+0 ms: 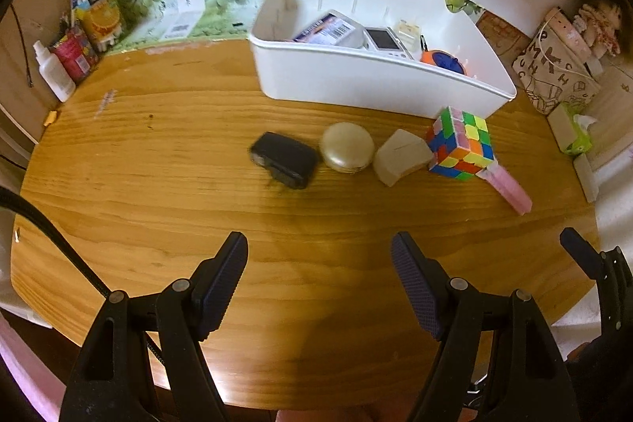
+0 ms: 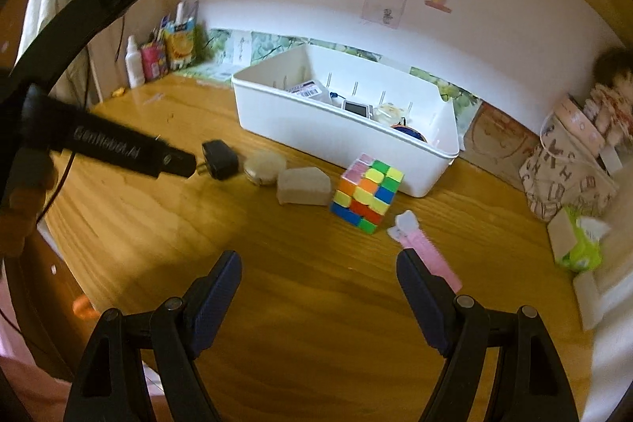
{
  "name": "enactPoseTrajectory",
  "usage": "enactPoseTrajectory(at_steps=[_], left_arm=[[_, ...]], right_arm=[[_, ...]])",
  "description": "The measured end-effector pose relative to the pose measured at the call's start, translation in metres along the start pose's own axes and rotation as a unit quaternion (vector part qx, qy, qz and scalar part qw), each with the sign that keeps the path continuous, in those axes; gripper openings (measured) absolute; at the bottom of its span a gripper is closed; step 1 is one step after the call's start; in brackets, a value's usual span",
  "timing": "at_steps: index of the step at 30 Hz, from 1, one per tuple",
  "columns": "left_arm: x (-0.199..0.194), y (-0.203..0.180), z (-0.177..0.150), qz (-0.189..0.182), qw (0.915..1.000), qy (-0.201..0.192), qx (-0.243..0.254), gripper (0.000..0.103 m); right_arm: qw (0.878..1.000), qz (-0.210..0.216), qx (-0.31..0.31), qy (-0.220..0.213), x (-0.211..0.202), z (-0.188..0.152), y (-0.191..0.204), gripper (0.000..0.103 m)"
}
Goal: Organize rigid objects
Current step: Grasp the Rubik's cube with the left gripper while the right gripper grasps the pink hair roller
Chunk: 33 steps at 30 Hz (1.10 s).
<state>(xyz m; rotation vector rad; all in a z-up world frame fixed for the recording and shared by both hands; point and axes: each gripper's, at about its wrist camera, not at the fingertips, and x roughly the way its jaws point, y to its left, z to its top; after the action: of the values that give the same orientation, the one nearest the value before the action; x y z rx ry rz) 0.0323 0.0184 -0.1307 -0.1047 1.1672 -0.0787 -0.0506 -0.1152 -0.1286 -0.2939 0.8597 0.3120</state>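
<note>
I take the white bin point(image 1: 376, 82) as my landmark; it stands at the back of the wooden surface point(image 1: 158, 153) and already holds a few small things. In front of its near wall five pieces lie in a row, none yet put away. Furthest to the bin's left end is the black adapter point(image 1: 285, 159), then the round cream case point(image 1: 347, 147) just beside it, then the cream wedge-shaped box point(image 1: 401, 157), then the colour cube point(image 1: 461, 143) near the bin's right corner, and last the pink comb point(image 1: 508, 188), which runs out from under the cube towards me.

My left claw point(image 1: 319, 277) hangs over bare wood on my side of the row, jaws apart and nothing between them. My right claw point(image 2: 319, 297) is likewise apart and empty, with its right pad lying across the near end of the comb in the right wrist view; whether it touches I cannot tell.

I judge the step is the reach for a first pick. To do it well I would send the left claw to the adapter, straddle its short sides, and close squarely. The right claw should take the cube or comb, lifting clear of the bin's rim before releasing inside.
</note>
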Motion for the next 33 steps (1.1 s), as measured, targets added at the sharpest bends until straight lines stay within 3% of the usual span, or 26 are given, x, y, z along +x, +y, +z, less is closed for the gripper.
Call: enactPoseTrajectory(at_steps=[9, 16, 33], left_arm=[[0.027, -0.059, 0.023, 0.000, 0.9997, 0.022, -0.008, 0.078], [0.043, -0.099, 0.046, -0.003, 0.9996, 0.027, -0.012, 0.078], [0.093, -0.154, 0.091, 0.018, 0.9962, 0.085, 0.011, 0.079]], right_arm=[[0.996, 0.031, -0.080, 0.009, 0.026, -0.011, -0.050, 0.081], [0.992, 0.059, -0.108, 0.011, 0.054, -0.014, -0.086, 0.081], [0.989, 0.126, -0.047, 0.054, 0.111, -0.021, -0.135, 0.080]])
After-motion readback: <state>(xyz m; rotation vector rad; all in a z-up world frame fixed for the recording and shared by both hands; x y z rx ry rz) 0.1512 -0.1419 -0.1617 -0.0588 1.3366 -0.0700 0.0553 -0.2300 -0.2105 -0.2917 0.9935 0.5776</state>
